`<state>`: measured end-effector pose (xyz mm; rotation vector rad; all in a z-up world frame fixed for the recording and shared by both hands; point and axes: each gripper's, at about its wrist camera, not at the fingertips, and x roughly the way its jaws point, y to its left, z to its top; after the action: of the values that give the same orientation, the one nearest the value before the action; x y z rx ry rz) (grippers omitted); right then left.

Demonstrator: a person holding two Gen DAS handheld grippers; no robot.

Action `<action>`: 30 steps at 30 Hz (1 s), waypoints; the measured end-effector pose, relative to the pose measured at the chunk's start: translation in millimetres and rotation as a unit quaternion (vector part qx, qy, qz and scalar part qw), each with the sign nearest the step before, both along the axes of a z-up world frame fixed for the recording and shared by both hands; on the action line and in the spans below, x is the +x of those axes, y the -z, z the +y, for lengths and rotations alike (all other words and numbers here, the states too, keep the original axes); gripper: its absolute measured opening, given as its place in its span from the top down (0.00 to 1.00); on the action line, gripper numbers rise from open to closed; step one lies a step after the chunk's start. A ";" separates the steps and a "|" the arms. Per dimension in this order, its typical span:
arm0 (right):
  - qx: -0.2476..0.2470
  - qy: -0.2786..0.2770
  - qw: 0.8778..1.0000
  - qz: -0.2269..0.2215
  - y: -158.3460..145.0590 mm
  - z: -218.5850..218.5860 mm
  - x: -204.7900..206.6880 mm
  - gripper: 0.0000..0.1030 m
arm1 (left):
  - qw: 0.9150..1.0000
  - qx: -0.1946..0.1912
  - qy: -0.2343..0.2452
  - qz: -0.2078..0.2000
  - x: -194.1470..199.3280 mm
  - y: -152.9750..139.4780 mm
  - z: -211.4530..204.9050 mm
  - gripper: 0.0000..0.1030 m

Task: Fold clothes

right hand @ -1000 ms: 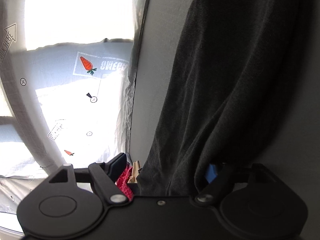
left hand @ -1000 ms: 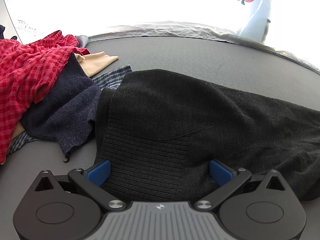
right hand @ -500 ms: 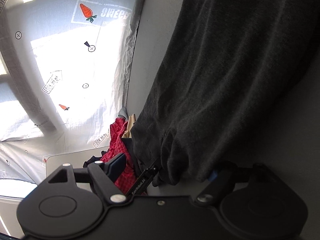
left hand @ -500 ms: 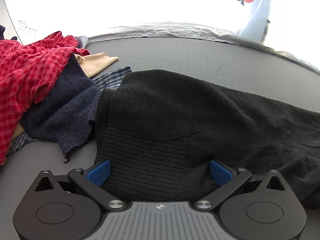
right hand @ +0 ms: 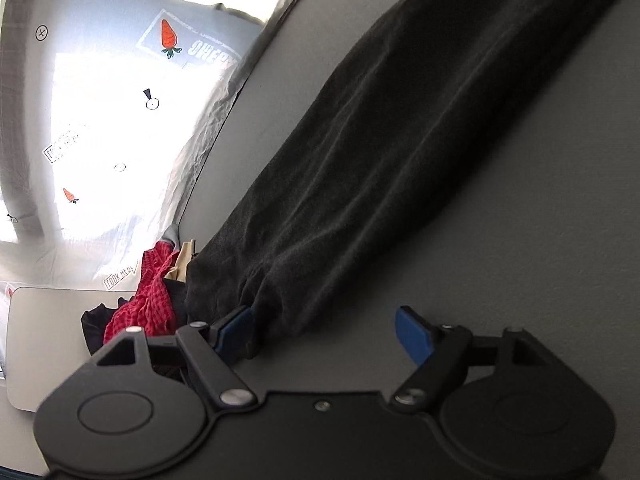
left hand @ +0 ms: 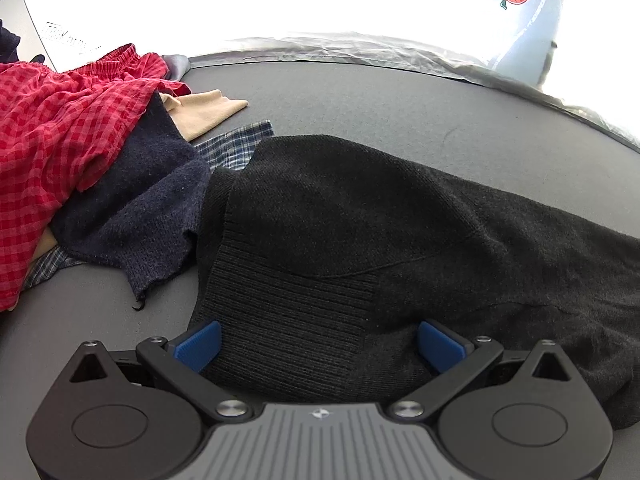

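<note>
Black sweater [left hand: 360, 240] lies between spread left tool [left hand: 318, 346].

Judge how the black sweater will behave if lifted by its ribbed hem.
The black sweater will probably sag and drape: it already lies in soft folds on the grey table. Its knit looks thick, so it may feel fairly heavy. Its textured ribbed hem seems unlikely to slip from blue pads.

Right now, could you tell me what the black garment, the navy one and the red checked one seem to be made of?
Black garment: a fine matte knit, probably wool or a blend, with a ribbed band at its near edge. Navy garment: a fuzzier, looser knit, its surface hairy and its edge fraying. Red checked garment: thin woven cloth, likely cotton gingham, crinkled, with a gathered elastic band.
</note>
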<state>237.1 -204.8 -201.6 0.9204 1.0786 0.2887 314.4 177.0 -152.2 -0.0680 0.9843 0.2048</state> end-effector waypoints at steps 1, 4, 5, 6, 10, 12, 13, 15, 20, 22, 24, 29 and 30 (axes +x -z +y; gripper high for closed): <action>-0.026 0.008 1.000 -0.011 -6.3 -5.7 -1.1 0.23 | 1.000 -0.006 -0.001 -0.004 -2.4 -3.7 -3.6 0.00; -0.120 0.043 0.991 -0.043 -16.0 -29.8 -1.1 0.23 | 1.000 -0.009 0.013 -0.011 -8.7 -13.3 -24.3 0.00; -0.149 0.056 0.986 -0.052 -17.5 -40.5 -4.1 0.23 | 1.000 -0.006 0.022 -0.015 -10.4 -16.3 -33.8 0.00; -0.168 0.076 0.981 -0.055 -16.4 -53.6 -6.4 0.23 | 0.999 -0.003 0.033 -0.017 -11.5 -18.9 -44.0 0.00; -0.225 0.156 0.959 -0.067 -14.8 -104.4 -18.9 0.23 | 0.997 0.001 0.069 -0.019 -10.2 -25.1 -85.9 0.00; -0.249 0.196 0.945 -0.073 -14.2 -134.0 -25.0 0.23 | 0.997 0.000 0.078 -0.014 -6.6 -24.1 -104.0 0.00; -0.259 0.208 0.940 -0.074 -14.1 -142.4 -20.7 0.23 | 0.997 0.001 0.079 -0.010 -4.6 -22.5 -112.5 0.00; -0.277 0.223 0.932 -0.077 -14.1 -167.7 -18.9 0.23 | 0.996 0.000 0.084 0.001 -0.5 -17.1 -129.9 0.00; -0.308 0.242 0.917 -0.078 -8.1 -235.5 -7.9 0.23 | 0.996 0.019 0.085 0.030 7.4 -4.0 -161.9 0.00; -0.306 0.253 0.915 -0.075 -5.0 -260.5 -0.5 0.27 | 0.996 0.028 0.081 0.040 11.1 -1.1 -169.5 0.00; -0.298 0.262 0.915 -0.070 -1.1 -279.1 10.8 0.35 | 0.994 0.044 0.083 0.047 14.4 1.7 -177.2 0.00; -0.280 0.273 0.918 -0.071 2.6 -303.3 32.2 0.42 | 0.992 0.074 0.086 0.055 19.2 5.3 -188.8 0.00; -0.274 0.276 0.919 -0.070 3.0 -304.3 33.8 0.42 | 0.992 0.073 0.083 0.056 20.0 5.4 -188.9 0.00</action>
<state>270.9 -509.1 -204.6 0.6442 0.6701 -0.3986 334.4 -11.8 -157.6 0.1608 1.0791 0.1277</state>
